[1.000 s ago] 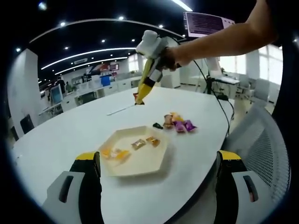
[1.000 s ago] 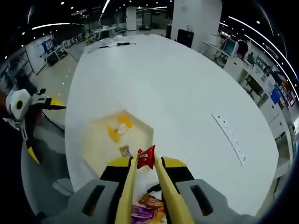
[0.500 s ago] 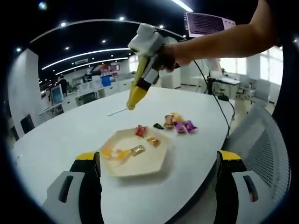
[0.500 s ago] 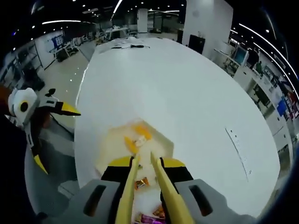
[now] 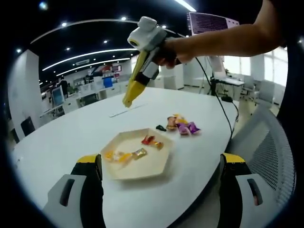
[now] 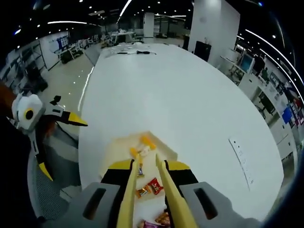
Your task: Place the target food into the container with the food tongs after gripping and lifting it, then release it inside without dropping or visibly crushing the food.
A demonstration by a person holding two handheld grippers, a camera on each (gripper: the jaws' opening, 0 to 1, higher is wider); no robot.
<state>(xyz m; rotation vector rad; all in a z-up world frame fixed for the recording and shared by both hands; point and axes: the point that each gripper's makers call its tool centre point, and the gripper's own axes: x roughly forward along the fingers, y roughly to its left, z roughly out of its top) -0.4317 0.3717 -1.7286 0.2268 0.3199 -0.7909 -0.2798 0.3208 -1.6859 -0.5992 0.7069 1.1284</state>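
Red-wrapped snack (image 5: 147,139) lies in the cream hexagonal tray (image 5: 164,166), below the raised right claw (image 5: 127,100), tongs narrow, empty. Wrapped snacks (image 5: 180,125) wait on the white counter (image 5: 57,137); left claw (image 5: 161,164) wide, idle.

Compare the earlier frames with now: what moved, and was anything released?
The right gripper let go of the red candy, which now lies in the tray, then lifted away with its tongs empty. The candy pile beside the tray and the left gripper stayed put.

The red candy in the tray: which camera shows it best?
The left gripper view: the red candy lies unobstructed in the hexagonal tray, beside other sweets. In the right gripper view it shows small between the open yellow tongs.
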